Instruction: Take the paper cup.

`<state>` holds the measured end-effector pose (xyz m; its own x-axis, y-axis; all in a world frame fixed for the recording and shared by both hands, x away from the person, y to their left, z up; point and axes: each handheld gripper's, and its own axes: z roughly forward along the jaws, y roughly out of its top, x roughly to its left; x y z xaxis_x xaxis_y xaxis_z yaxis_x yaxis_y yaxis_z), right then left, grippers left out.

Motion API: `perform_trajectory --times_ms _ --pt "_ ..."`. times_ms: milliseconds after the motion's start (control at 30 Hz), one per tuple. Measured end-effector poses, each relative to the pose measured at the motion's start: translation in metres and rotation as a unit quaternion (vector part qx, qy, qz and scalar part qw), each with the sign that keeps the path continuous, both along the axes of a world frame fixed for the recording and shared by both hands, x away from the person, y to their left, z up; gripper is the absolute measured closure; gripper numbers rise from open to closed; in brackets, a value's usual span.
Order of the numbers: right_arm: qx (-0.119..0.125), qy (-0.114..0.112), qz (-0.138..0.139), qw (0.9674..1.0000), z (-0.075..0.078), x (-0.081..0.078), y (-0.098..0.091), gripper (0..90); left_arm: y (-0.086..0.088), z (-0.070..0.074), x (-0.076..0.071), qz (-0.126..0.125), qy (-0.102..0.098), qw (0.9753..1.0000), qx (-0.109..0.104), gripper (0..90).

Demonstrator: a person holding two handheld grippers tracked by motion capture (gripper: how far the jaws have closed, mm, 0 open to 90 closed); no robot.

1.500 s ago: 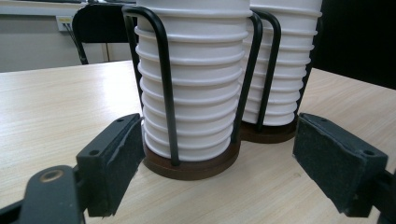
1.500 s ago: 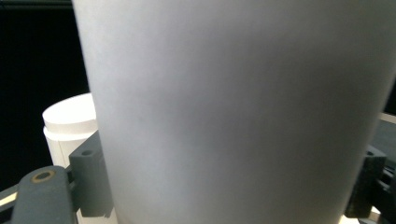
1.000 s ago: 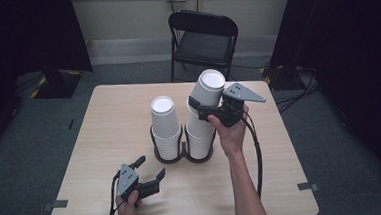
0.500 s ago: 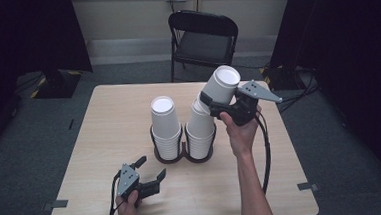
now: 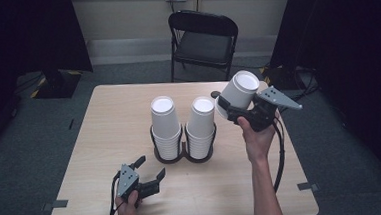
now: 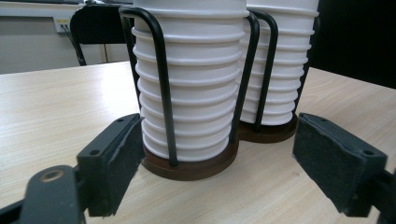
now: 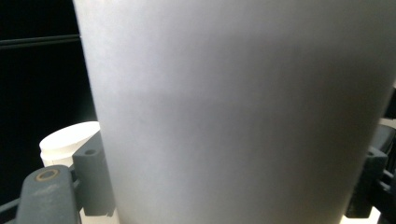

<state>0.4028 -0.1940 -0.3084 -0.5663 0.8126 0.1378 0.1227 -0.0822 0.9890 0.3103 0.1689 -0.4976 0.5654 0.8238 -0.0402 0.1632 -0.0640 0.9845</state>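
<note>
I have my right hand-held gripper closed across the body of a single white paper cup, one jaw on each side of its wall, and I carry it in the air at about two o'clock from the cup holder, clear of the bench. The cup is upside down and tipped, its closed end pointing up and away from me; I judge I hold it by the middle so the thin wall takes the squeeze evenly and does not fold. In the right gripper view the cup's side spans nearly the whole width between the jaws, so the grip looks full rather than a pinch at the rim. The holder sits near the centre of the bench, its black wire loops keeping two stacks of cups upright: the left stack and the right stack, side by side and touching or nearly so. My left hand-held gripper rests low near the bench at about seven o'clock from the holder, jaws spread wide and holding nothing, aimed at the base of the nearer stack, probably ready to steady the holder if it slides.
</note>
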Motion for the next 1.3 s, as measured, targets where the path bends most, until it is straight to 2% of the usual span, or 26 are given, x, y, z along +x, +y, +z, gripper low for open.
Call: perform_trajectory --times_ms 167,267,333,367,433,567,700,833,967,1167,1233,1300 --pt "0.008 0.016 -0.017 0.9997 -0.008 -0.007 -0.015 15.0 -0.002 0.000 0.000 0.001 0.000 1.0000 0.009 18.8" --pt "0.010 0.024 -0.019 0.9995 -0.012 -0.009 -0.018 15.0 -0.001 0.000 0.001 -0.002 0.003 1.0000 0.004 17.2" --pt "0.014 0.035 -0.023 0.9990 -0.022 -0.013 -0.021 15.1 0.000 0.000 0.001 -0.003 0.004 1.0000 -0.001 17.0" --pt "0.014 0.035 -0.023 0.9990 -0.022 -0.013 -0.021 15.1 0.000 0.000 0.001 -0.003 0.004 1.0000 -0.001 17.0" --pt "0.019 0.046 -0.023 0.9985 -0.033 -0.018 -0.022 15.1 0.000 0.000 0.001 0.007 0.006 1.0000 -0.002 17.1" --pt "0.025 0.058 -0.024 0.9977 -0.043 -0.024 -0.024 15.2 0.000 0.000 0.001 0.000 0.006 1.0000 0.002 17.4" --pt "0.031 0.074 -0.018 0.9966 -0.055 -0.032 -0.024 15.3 -0.002 0.001 0.002 0.006 0.010 0.9999 0.010 18.7" --pt "0.034 0.083 -0.014 0.9959 -0.064 -0.036 -0.020 15.3 0.000 0.000 0.001 -0.004 0.010 0.9999 -0.003 18.3" --pt "0.039 0.095 -0.007 0.9946 -0.078 -0.045 -0.015 15.3 0.000 0.001 0.001 -0.018 0.011 0.9998 0.004 18.2" --pt "0.049 0.105 0.000 0.9933 -0.091 -0.057 -0.011 15.3 -0.001 0.001 0.001 -0.035 0.017 0.9992 0.005 17.7" --pt "0.057 0.123 0.003 0.9908 -0.098 -0.061 -0.008 15.3 -0.001 0.001 0.001 -0.039 0.024 0.9990 0.001 17.6" --pt "0.056 0.126 0.003 0.9904 -0.101 -0.063 -0.006 15.3 0.000 0.003 0.002 -0.052 0.044 0.9975 -0.019 17.5"
